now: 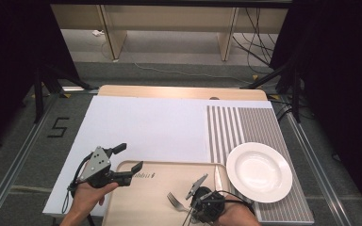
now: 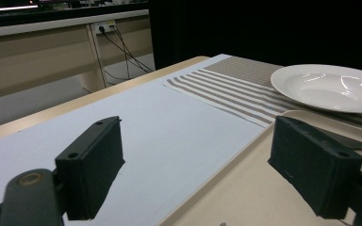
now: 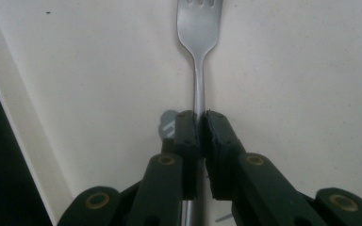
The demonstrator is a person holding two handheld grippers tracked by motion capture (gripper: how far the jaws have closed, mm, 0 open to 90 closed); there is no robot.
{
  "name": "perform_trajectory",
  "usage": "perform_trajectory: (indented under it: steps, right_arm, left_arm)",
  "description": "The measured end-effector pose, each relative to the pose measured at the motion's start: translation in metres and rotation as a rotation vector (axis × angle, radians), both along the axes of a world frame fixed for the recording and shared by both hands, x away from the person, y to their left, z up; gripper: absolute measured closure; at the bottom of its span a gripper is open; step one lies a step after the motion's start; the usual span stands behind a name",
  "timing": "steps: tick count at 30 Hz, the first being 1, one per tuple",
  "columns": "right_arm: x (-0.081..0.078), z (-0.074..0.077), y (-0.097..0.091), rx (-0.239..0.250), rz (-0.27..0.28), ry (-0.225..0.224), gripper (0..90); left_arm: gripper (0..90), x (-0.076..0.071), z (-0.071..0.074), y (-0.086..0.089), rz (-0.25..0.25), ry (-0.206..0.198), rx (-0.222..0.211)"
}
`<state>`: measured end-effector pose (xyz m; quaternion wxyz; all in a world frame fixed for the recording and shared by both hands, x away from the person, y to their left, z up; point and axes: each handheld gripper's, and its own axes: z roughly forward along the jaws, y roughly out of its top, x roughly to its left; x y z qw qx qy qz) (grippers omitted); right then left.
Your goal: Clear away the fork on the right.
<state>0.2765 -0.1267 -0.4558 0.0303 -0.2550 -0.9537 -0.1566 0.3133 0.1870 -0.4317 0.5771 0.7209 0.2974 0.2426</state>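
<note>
right hand-held gripper (image 3: 200, 123): jaws pinched tight on the fork's handle, seen bottom centre in its own view; in the high view it sits at the bottom edge, right of centre (image 1: 199, 194)
fork (image 3: 197, 56): clamped by its thin handle, tines pointing to the top of the right gripper view; in the high view the tines stick out up-left of the gripper (image 1: 175, 201), over the tray
left hand-held gripper (image 1: 125, 163): jaws wide apart, nothing between them, lower left of the high view, hanging over the tray's upper left corner
tray (image 1: 146, 202): pale beige, bottom centre of the high view
plate (image 1: 259, 172): white and round, lower right, just beside the tray's right edge
striped mat (image 1: 245, 127): under the plate, right side of the table
white sheet (image 1: 146, 127): covers the middle and left of the table (image 1: 179, 91)
</note>
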Motion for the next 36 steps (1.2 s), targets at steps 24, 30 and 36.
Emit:
perform_trajectory:
  steps: [24, 30, 36]
  right_arm:
    - [-0.011, 0.006, 0.010, 0.126, 0.071, -0.132, 79.1]
    - [-0.014, 0.001, 0.015, 0.097, 0.079, -0.149, 89.9]
    - [-0.015, -0.001, 0.016, 0.086, 0.087, -0.148, 90.0]
  left_arm:
    - [17.2, 0.000, 0.000, 0.001, -0.004, -0.004, -0.009]
    - [17.2, 0.000, 0.000, 0.001, 0.001, 0.000, -0.002]
    - [17.2, 0.000, 0.000, 0.000, 0.000, 0.000, -0.001]
